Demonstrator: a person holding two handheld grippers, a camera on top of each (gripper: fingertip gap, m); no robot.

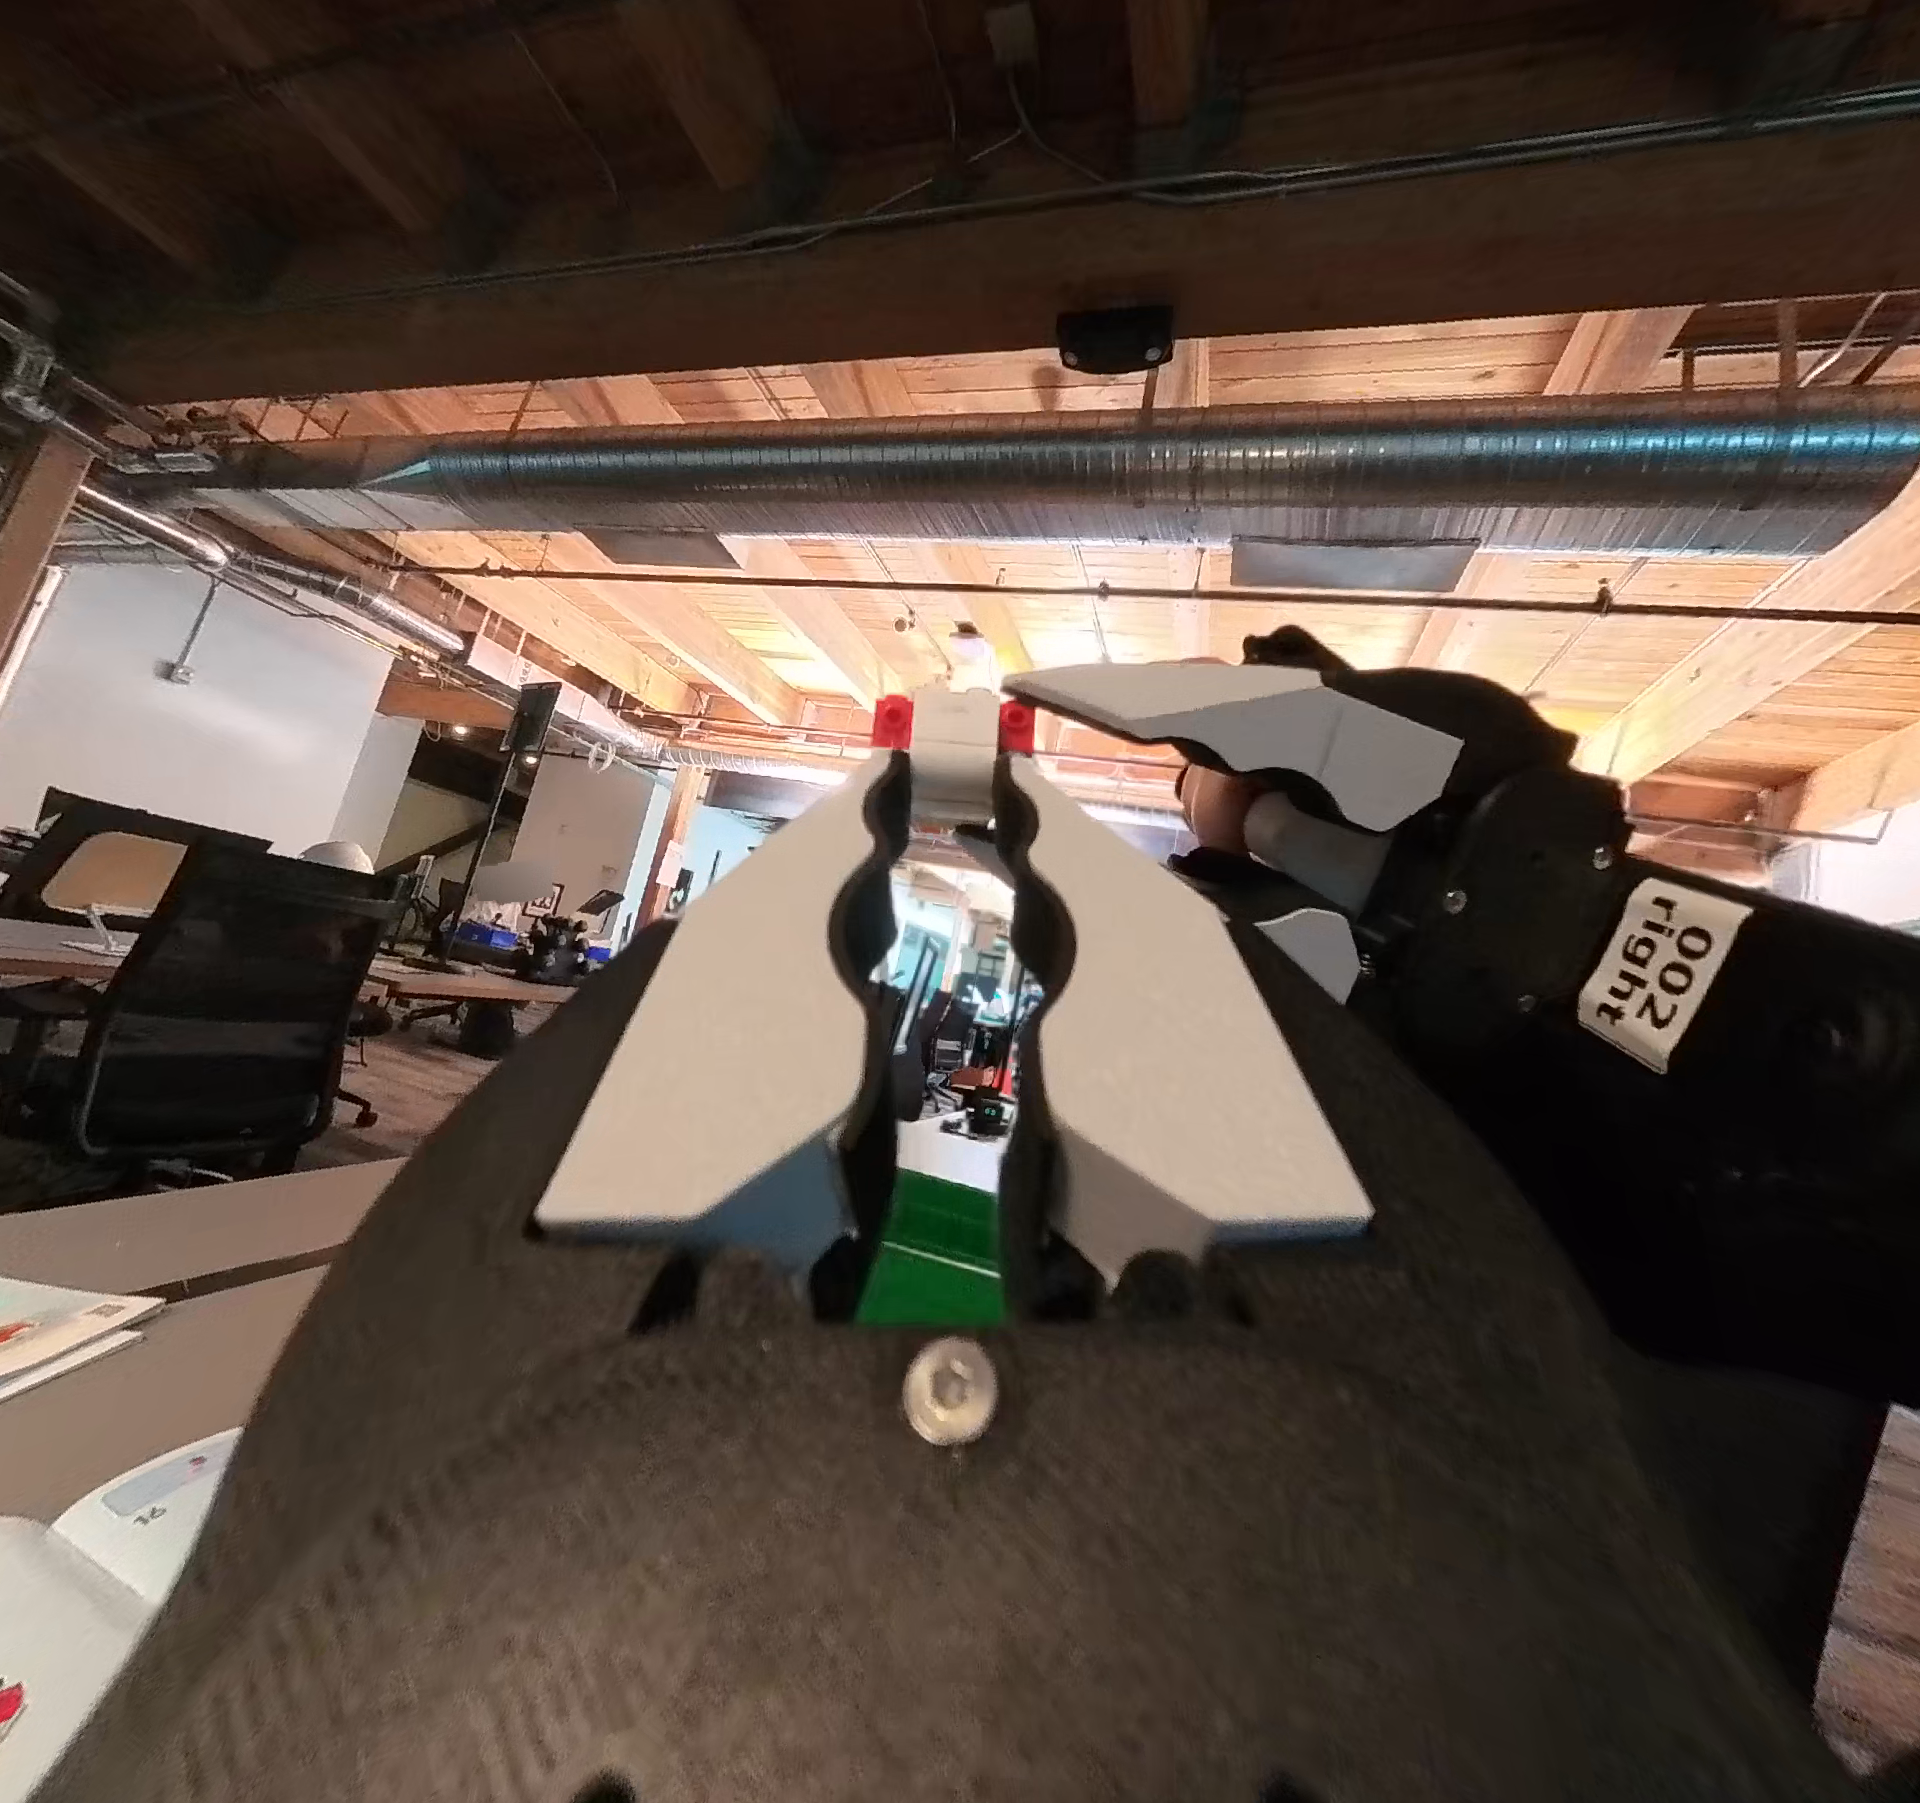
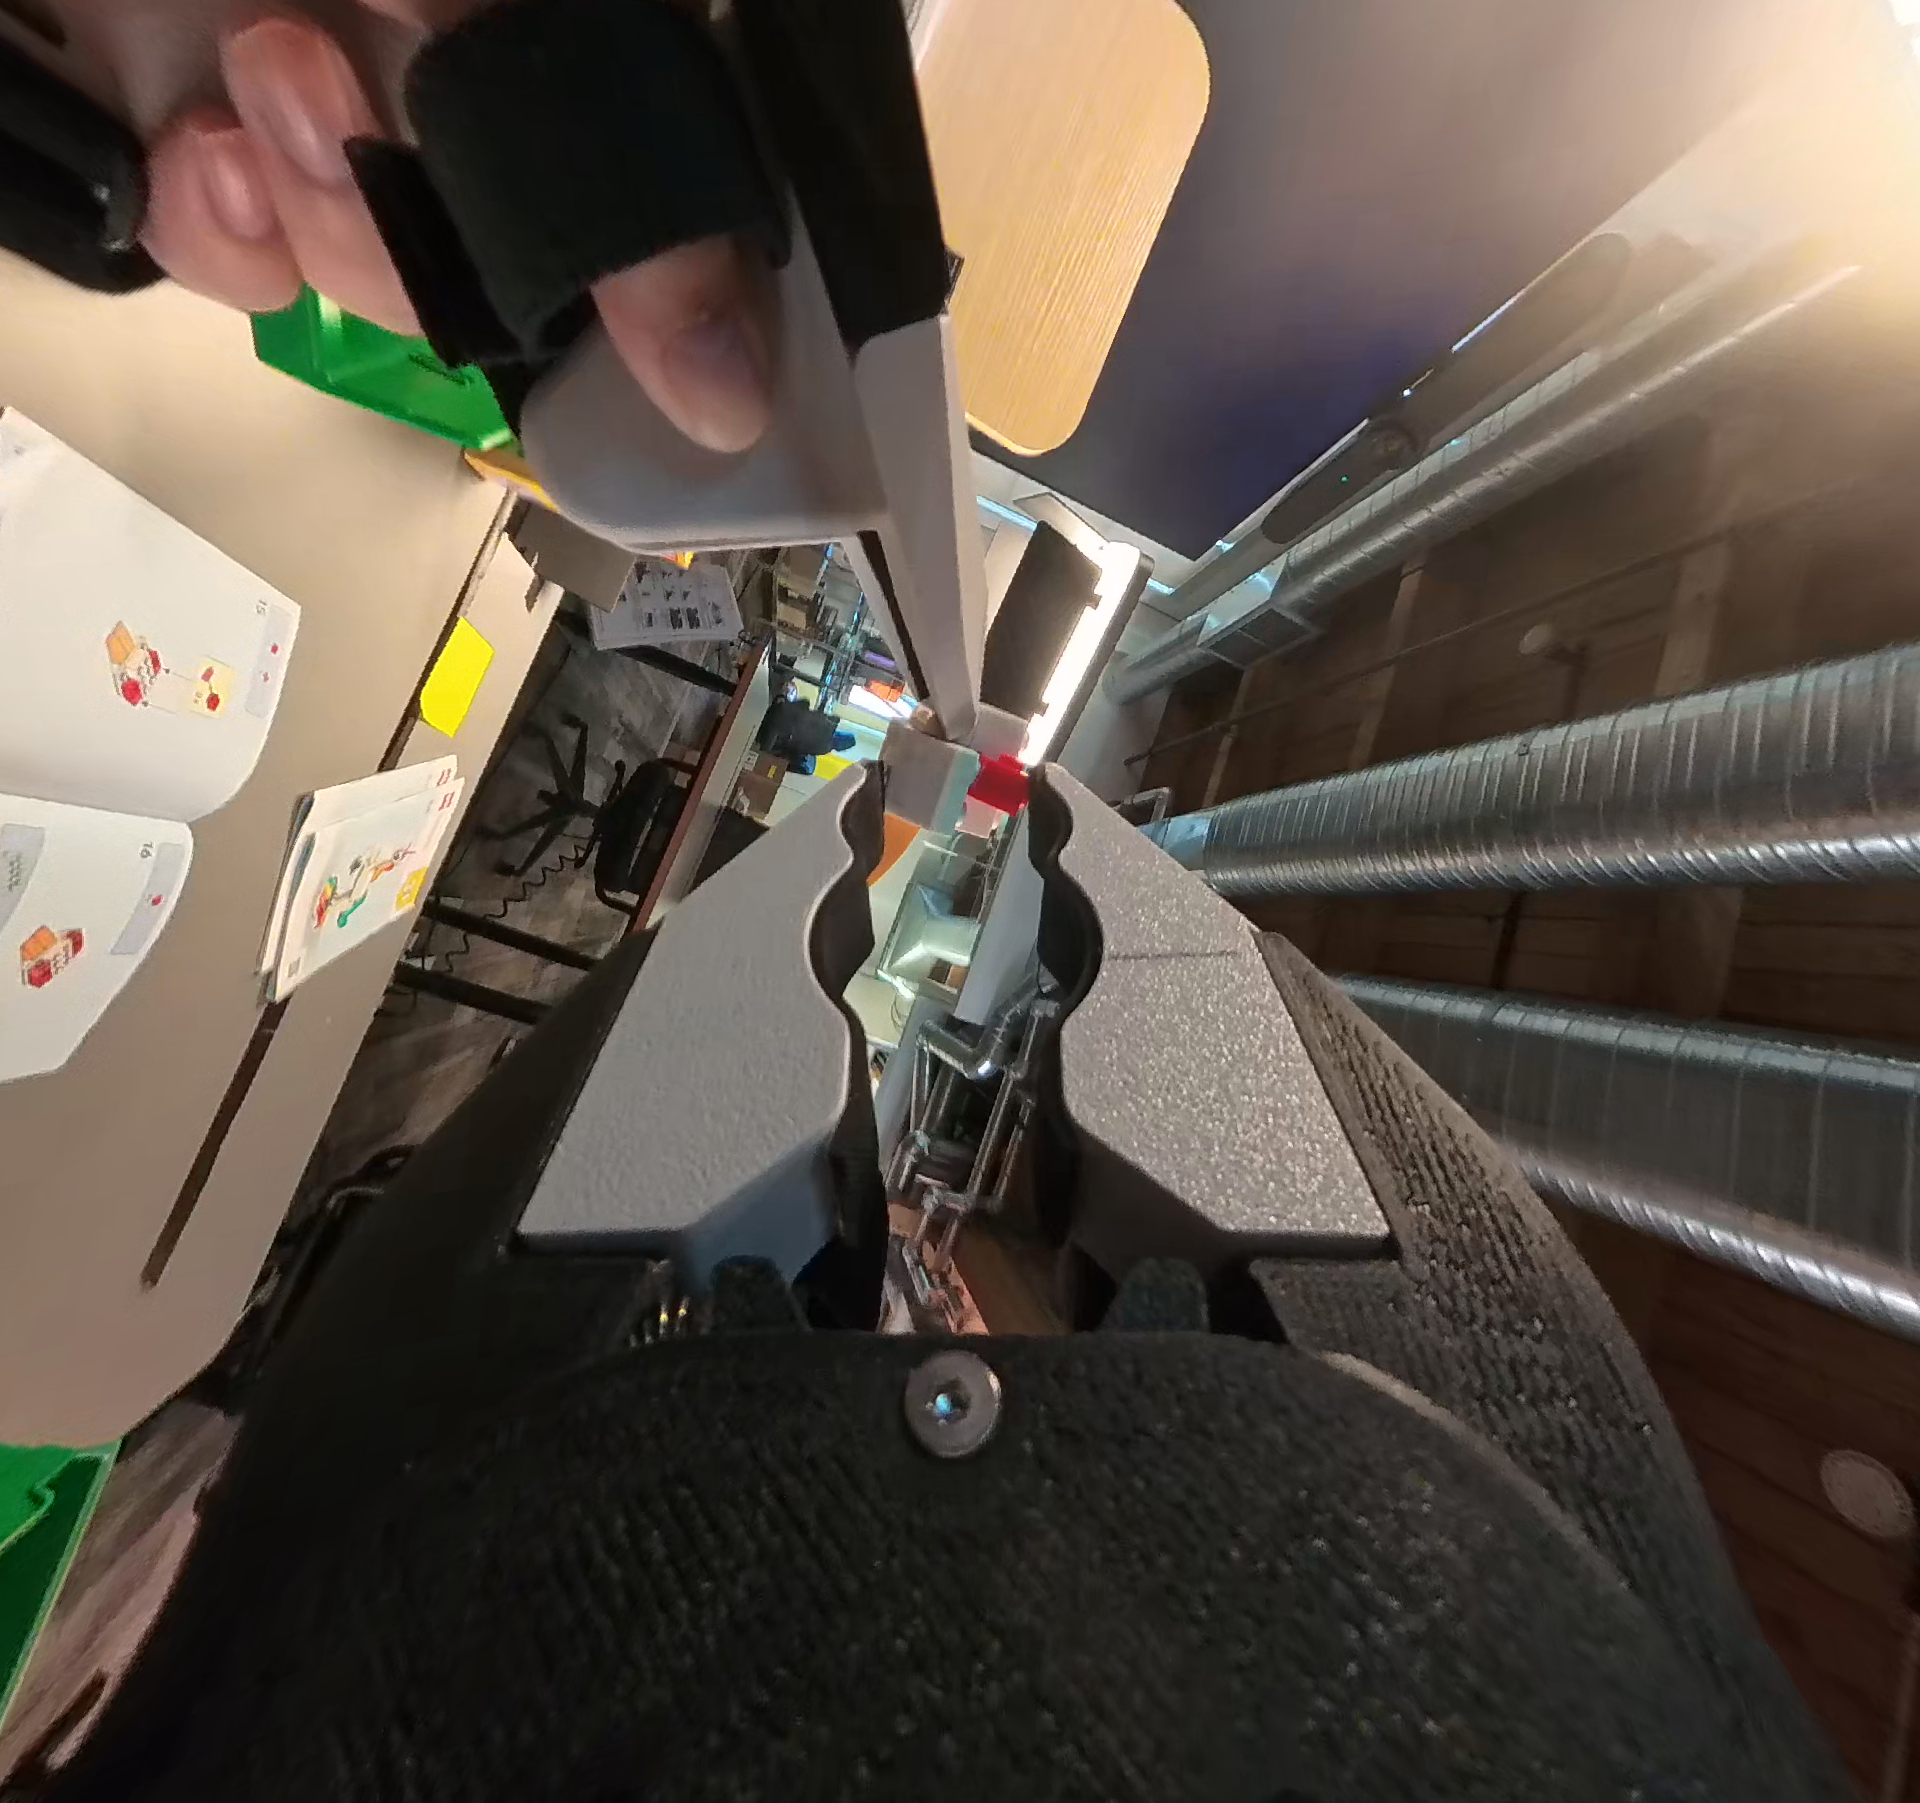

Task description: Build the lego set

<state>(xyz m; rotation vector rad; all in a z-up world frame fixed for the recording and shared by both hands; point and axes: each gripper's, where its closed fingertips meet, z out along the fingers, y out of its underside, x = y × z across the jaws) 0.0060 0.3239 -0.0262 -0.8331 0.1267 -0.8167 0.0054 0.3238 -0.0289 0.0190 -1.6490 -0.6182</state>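
Observation:
A small lego assembly, white with a red brick on each side, is held up in the air. My left gripper is shut on its white body. My right gripper comes in from the right, and its upper fingertip touches the right red brick. In the right wrist view the assembly sits between the tips of my right gripper, which close on its white and red ends. The left gripper's fingers reach down onto it from above, held by a hand.
An open instruction booklet lies on the grey table, with a second booklet and a yellow note near the edge. Green trays stand on the table. An office chair stands at the left. The tips of both grippers are at nearly the same place.

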